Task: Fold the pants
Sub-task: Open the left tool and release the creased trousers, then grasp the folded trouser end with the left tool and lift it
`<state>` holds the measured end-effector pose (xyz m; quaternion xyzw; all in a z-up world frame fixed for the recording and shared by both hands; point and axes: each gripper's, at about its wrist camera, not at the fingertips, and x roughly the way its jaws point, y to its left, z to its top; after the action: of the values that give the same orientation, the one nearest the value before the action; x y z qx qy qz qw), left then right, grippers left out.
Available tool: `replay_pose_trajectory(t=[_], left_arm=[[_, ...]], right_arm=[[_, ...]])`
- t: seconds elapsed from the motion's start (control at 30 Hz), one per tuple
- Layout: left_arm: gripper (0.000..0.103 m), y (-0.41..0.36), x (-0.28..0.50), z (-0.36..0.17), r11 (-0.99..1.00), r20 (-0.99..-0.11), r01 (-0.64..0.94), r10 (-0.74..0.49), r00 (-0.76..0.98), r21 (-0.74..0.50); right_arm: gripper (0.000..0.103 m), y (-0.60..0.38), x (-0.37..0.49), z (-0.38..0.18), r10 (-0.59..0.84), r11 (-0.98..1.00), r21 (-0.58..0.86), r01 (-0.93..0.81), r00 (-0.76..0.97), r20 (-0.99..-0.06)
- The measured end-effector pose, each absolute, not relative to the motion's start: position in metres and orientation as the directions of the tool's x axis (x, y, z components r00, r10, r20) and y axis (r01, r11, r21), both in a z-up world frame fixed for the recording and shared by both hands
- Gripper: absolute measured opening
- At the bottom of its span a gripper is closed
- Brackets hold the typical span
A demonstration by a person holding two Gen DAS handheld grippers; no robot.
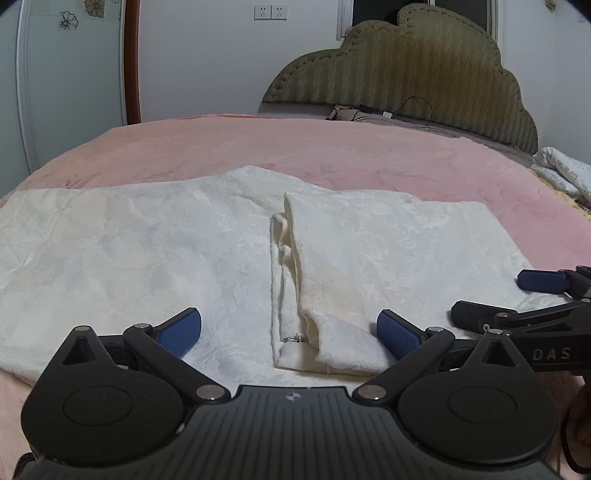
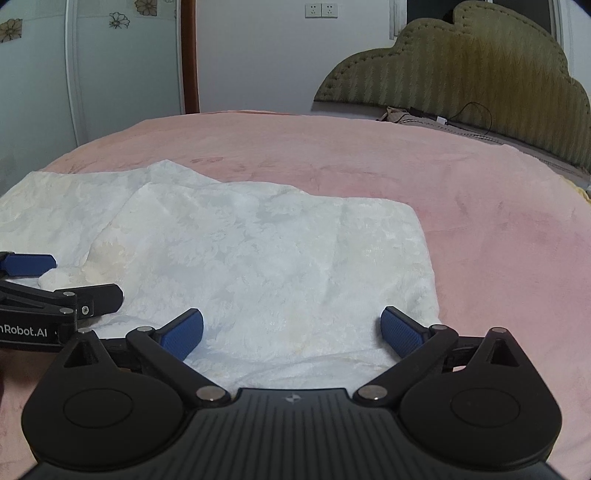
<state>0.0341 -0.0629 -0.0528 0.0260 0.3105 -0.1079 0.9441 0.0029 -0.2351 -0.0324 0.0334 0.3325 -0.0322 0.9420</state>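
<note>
One pair of white pants (image 1: pixel 207 236) lies spread flat on the pink blanket (image 1: pixel 332 147) of the bed, extended sideways across the near edge, with the right-hand portion already laid over as a flap whose edge (image 1: pixel 291 266) runs across the middle of the garment. Two tools are present. The left hand-held gripper (image 1: pixel 289 330) hovers low above the near edge at that flap, jaws spread wide, holding nothing. The right hand-held gripper (image 2: pixel 291 330) hovers just beside it over the right-hand section (image 2: pixel 295 258), jaws likewise wide apart and empty. Risk assessment: the fabric appears thin and limp, so a pinch at the near edge could take only the top layer, leaving the lower layer behind and skewing the fold. Unequal lift between the two tools would likely drag the flap out of line. The plush blanket could also be caught in a low pinch. Other items counted: one padded olive headboard (image 1: pixel 424 70), two wall sockets (image 1: pixel 270 12), and one folded white cloth (image 1: pixel 565 173) at the far right of the bed.
</note>
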Motion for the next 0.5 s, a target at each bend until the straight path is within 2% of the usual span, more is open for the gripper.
replay_pose_trajectory(t=[0.13,0.23,0.3,0.37,0.43,0.5], left_arm=[[0.099,-0.041,0.018,-0.032,0.987,-0.539,0.161,-0.127,0.833,0.017],[0.098,-0.005,0.012,-0.017,0.998,-0.494,0.043,-0.013,0.869,0.049],[0.098,0.026,0.012,-0.010,0.998,-0.500,-0.047,0.055,0.864,0.028],[0.094,0.062,0.011,-0.005,0.989,-0.526,-0.144,0.112,0.843,-0.021],[0.092,0.097,0.007,-0.005,0.970,-0.561,-0.233,0.154,0.813,-0.072],[0.092,0.133,0.004,-0.008,0.941,-0.601,-0.311,0.172,0.780,-0.134]], right_arm=[[0.103,-0.232,0.002,-0.024,-0.053,0.992,0.056,0.116,0.764,-0.643],[0.103,-0.213,-0.006,-0.010,0.024,0.994,0.102,0.045,0.812,-0.584],[0.103,-0.182,-0.013,0.003,0.081,0.997,0.034,-0.074,0.851,-0.518],[0.103,-0.142,-0.018,0.013,0.109,0.980,-0.095,-0.174,0.873,-0.476],[0.103,-0.104,-0.020,0.018,0.136,0.948,-0.197,-0.250,0.878,-0.458],[0.103,-0.070,-0.017,0.019,0.188,0.917,-0.237,-0.322,0.871,-0.454]])
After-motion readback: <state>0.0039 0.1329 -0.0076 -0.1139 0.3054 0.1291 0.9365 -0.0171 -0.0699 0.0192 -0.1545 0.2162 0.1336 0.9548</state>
